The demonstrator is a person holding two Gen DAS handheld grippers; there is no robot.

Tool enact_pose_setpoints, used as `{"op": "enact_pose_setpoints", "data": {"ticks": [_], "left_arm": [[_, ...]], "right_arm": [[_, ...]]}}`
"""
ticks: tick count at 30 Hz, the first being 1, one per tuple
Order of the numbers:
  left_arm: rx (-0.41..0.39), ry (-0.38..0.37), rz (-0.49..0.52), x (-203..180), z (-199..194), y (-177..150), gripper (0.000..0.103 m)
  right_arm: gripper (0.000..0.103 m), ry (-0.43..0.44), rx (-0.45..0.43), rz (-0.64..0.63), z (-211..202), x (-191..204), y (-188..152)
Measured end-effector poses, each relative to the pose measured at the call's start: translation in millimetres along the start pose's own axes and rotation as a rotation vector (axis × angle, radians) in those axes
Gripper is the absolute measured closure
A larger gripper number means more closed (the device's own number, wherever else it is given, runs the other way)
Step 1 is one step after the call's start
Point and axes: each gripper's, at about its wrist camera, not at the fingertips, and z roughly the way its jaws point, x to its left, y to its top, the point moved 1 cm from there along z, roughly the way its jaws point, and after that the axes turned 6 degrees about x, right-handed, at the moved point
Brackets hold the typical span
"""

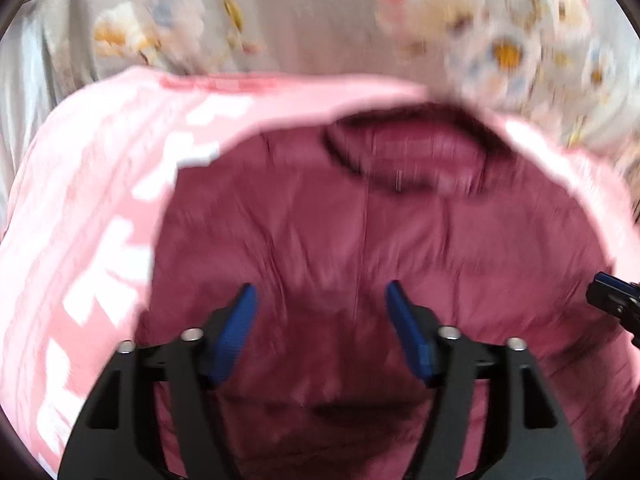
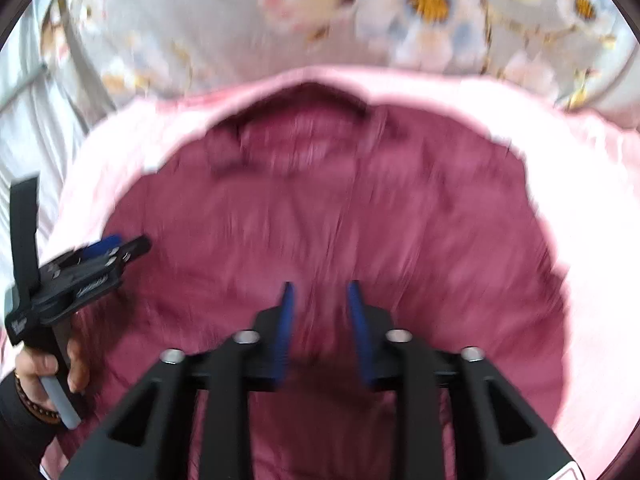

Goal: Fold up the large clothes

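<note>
Left gripper, black frame with blue pads: jaws wide apart, nothing between them, hanging just above the dark maroon padded jacket. Right gripper, same build: jaws part open, also empty, over the same jacket. No earlier frame, frames blurred. Jacket lies spread flat, collar at the far end, on a pink quilt with white lettering over a floral bedsheet. The person's left hand grips the handle. Looks like a release between 2 folds. Next move likely needs both grippers to re-pinch an edge or sleeve; which fold remains, can't tell.
</note>
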Motion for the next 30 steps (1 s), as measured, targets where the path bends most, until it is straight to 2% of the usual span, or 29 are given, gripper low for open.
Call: {"op": "enact_pose_setpoints", "data": {"ticks": [2, 4, 8, 11, 15, 16, 18, 19, 20, 21, 24, 25, 27, 30], "left_arm": [[-0.042, -0.067, -0.085, 8, -11, 31, 0.020], [-0.034, -0.149, -0.164, 9, -6, 63, 0.019], [0.102, -0.254, -0.250, -1, 38, 100, 0.020], [0.208, -0.340, -0.333, 0, 77, 103, 0.026], [0.258, -0.390, -0.366, -7, 101, 96, 0.033], [0.262, -0.390, -0.359, -9, 103, 94, 0.039], [0.280, -0.401, -0.334, -16, 109, 95, 0.052], [0.286, -0.407, -0.329, -17, 110, 96, 0.065], [0.295, -0.419, -0.329, -20, 112, 96, 0.075], [0.297, -0.418, -0.331, -21, 113, 98, 0.077], [0.273, -0.406, -0.332, -20, 111, 102, 0.083], [0.258, -0.396, -0.326, -19, 109, 103, 0.086], [0.241, -0.381, -0.307, -18, 105, 101, 0.086], [0.249, -0.363, -0.292, -15, 108, 93, 0.087]], "right_arm": [[0.045, 0.010, -0.061, 0.040, -7, -13, 35], [0.043, 0.057, -0.092, 0.106, 1, -30, 65], [0.043, 0.139, -0.053, 0.207, 45, -51, 106], [0.043, 0.120, 0.010, 0.220, 80, -57, 117], [0.042, 0.130, 0.077, 0.212, 109, -54, 114], [0.043, 0.139, 0.085, 0.204, 111, -51, 113], [0.055, 0.174, 0.097, 0.171, 115, -40, 114], [0.061, 0.186, 0.105, 0.158, 116, -36, 115], [0.079, 0.207, 0.109, 0.143, 116, -29, 118], [0.094, 0.235, 0.109, 0.138, 116, -24, 121], [0.096, 0.411, 0.032, 0.189, 96, -17, 140], [0.096, 0.426, 0.007, 0.196, 90, -17, 143], [0.096, 0.394, -0.002, 0.183, 85, -15, 144], [0.090, 0.297, 0.062, 0.158, 99, -17, 125]]}}
